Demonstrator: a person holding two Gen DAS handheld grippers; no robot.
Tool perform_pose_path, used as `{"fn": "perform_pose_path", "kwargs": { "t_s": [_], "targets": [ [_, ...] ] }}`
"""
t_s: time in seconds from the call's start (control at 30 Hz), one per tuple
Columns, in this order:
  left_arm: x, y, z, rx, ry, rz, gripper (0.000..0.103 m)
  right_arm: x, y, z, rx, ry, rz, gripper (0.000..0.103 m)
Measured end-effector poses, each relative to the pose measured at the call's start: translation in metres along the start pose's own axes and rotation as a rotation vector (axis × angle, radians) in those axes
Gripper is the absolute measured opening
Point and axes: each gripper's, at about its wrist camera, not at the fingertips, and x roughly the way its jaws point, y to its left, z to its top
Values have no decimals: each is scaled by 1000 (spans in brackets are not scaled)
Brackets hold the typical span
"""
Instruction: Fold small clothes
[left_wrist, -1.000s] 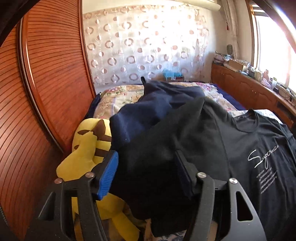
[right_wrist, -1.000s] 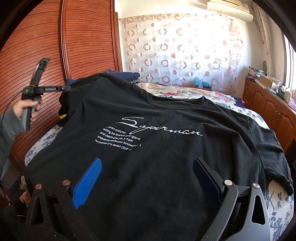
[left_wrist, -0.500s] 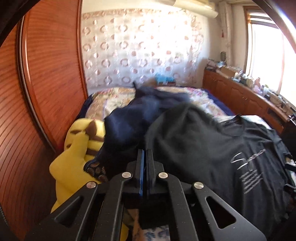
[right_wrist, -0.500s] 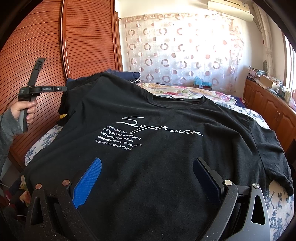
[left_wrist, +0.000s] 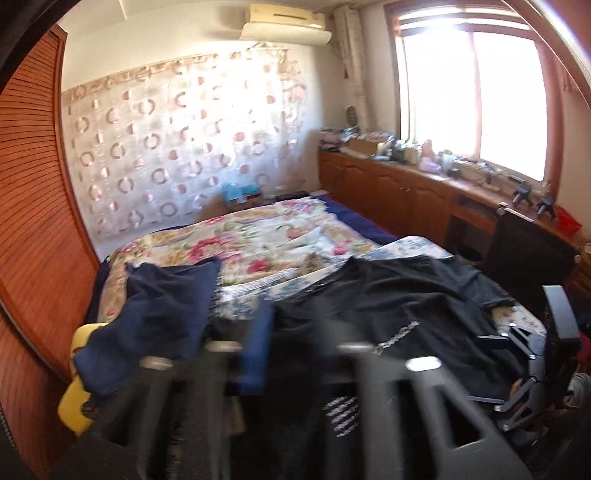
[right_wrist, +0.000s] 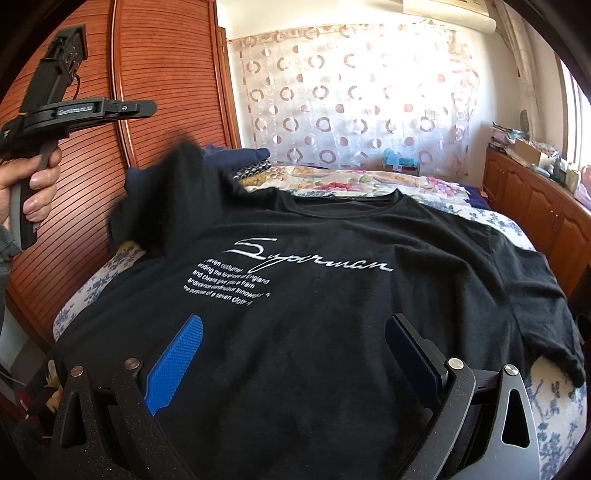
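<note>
Lying face-up and nearly flat on the bed (right_wrist: 546, 424), the black T-shirt (right_wrist: 314, 332) remains unfolded, its left sleeve (right_wrist: 177, 184) tossed inward; left tool (left_wrist: 295, 347), jaws just reopened, grips nothing, right tool (right_wrist: 291, 354) gapes, empty.

The bed (right_wrist: 495, 225) had a flowery cover. A black T-shirt (right_wrist: 314, 314) lay flat on it, right in front of the right tool. A dark blue cloth (left_wrist: 162, 314) lay on it too, ahead of the left tool, beside a yellow toy (left_wrist: 75, 410).
</note>
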Motion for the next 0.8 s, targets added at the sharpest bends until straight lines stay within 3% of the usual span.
{"fn": "perform_pose_path", "kwargs": {
  "t_s": [0.03,0.1,0.17,0.5,0.63,0.8],
  "targets": [
    [-2,-1,-3,-1,-6,-6,64,-1,-1,2,-2,-3,-3,99],
    [-6,0,-12,10,0,20,79,-4,-3,5,-9,-9,-5,99],
    [-8,4,-23,6,14,37,80,-5,-4,8,-14,-12,4,98],
    [-3,39,-116,-139,145,113,80,18,2,37,-73,41,124,54],
    [-4,51,-144,-218,170,137,80,40,25,49,-132,77,202,52],
    [-18,61,-155,-276,146,169,80,86,56,61,-158,148,291,52]
  ]
}}
